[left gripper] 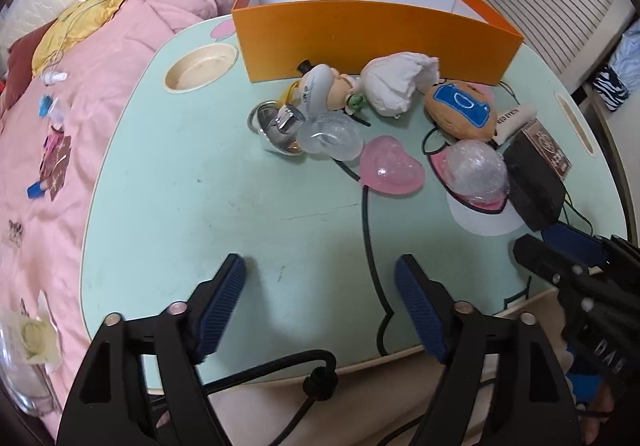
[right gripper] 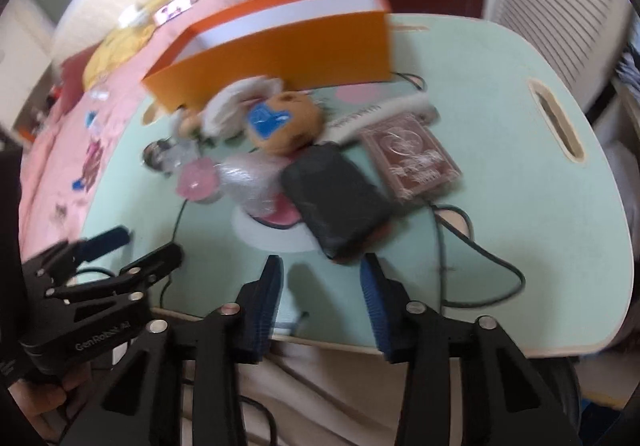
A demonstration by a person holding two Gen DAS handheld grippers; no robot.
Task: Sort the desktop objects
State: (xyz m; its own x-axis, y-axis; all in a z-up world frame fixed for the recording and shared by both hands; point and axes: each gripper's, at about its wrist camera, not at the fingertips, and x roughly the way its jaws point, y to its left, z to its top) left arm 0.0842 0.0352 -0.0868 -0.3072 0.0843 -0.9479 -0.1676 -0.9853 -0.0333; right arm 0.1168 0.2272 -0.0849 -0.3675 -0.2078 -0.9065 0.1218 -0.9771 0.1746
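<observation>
right wrist view: blurred, right gripper (right gripper: 322, 292) spread and empty just short of matte black rounded pouch (right gripper: 338, 202), left gripper (left gripper: 320, 302) spread too; risked nudging crowded neighbours.

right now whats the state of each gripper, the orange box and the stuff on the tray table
left gripper: open, empty, above the table's near edge
right gripper: open, empty, facing the black pouch
orange box: open-topped, upright; inside mostly hidden
pink heart case: lying flat
brown plush: lying on the table
card box: lying flat
</observation>
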